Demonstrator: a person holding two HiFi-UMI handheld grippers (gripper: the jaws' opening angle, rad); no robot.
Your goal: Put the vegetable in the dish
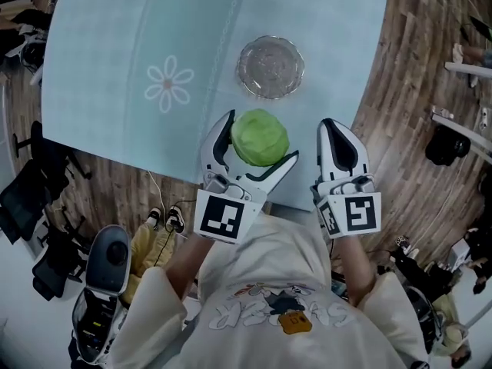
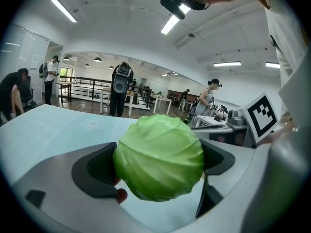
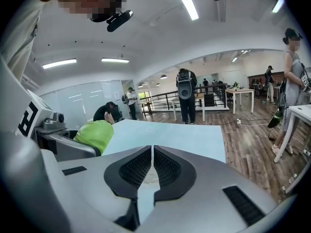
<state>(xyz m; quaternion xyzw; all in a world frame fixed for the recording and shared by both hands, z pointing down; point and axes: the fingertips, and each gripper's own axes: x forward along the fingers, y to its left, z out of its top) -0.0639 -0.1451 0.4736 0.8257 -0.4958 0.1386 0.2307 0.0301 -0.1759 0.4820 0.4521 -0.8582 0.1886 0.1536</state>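
left gripper view: left gripper clamps the cabbage, right gripper closed, empty.

A wood-plank floor lies under a white ceiling with strip lights, a black railing and white desks.

A pale blue tablecloth with a daisy print lies over a wooden floor; what may be office chairs stand at the left.
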